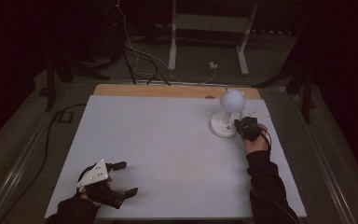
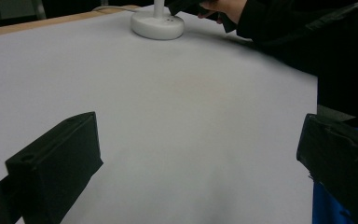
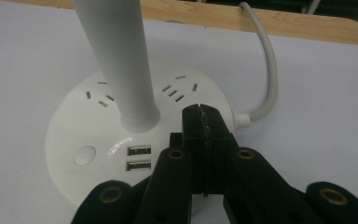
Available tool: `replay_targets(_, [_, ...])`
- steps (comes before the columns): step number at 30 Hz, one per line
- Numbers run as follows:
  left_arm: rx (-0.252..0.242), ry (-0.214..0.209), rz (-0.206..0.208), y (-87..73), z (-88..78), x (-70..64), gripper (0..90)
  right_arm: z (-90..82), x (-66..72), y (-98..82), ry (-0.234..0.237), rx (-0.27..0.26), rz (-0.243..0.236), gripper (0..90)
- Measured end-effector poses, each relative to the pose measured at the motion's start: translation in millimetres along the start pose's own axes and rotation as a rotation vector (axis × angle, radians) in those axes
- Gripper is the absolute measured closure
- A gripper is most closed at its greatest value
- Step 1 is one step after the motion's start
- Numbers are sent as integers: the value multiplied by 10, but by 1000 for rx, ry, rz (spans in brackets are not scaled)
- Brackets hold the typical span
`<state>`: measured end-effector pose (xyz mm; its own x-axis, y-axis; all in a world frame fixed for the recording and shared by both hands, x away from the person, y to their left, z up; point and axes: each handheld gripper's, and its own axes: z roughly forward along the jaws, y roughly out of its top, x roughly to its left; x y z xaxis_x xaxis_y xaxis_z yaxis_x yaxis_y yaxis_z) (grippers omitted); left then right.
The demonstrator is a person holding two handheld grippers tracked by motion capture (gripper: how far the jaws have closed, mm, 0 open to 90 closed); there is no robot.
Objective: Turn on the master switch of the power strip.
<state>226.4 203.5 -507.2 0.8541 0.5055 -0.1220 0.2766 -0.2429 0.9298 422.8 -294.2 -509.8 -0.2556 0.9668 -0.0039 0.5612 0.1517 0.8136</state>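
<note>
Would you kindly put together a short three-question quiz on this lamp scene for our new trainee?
1. True or false: the left claw is open above the bare white table.
2. Which claw is at the desk lamp? A) left B) right C) both
3. Fill in: on the lamp base, beside the round button, sit two ____ ports.

Key
1. True: its jaws stand wide apart with nothing between them.
2. B: the right claw is shut, its tips over the base near the white cable; whether they touch it cannot be told.
3. USB.
</note>
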Motion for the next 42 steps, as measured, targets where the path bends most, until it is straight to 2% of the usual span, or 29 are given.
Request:
replay_targets(10, [0, -1, 0, 0, 3, 0, 2, 11, -53, -10, 26, -6, -5, 900])
replay_targets(12, [2, -1, 2, 0, 2, 2, 2, 8, -42, -27, 20, -14, -25, 900])
replay_targets(14, [2, -1, 0, -1, 4, 2, 2, 0, -42, -22, 33, -4, -11, 900])
replay_targets(17, [3, -2, 1, -1, 6, -1, 2, 2, -7, -22, 8, -2, -44, 900])
replay_targets(20, [2, -1, 0, -2, 5, 0, 2, 8, 21, -27, -9, -2, -47, 900])
replay_targets(26, [3, -2, 2, -1, 7, -1, 2, 12, 18, -37, -8, -6, -43, 900])
replay_targets(28, [2, -3, 3, -1, 4, 0, 2, 12, 28, -41, -13, -7, -60, 900])
replay_targets(31, [1, -2, 1, -2, 3, 2, 2, 12, 33, -56, -17, -16, -62, 900])
replay_targets(40, [0, -4, -3, -4, 5, 3, 2, 15, 56, -41, -28, 0, -119, 900])
replay_targets(42, [1, -2, -3, -3, 7, 4, 2, 15, 50, -46, -25, -4, -118, 900])
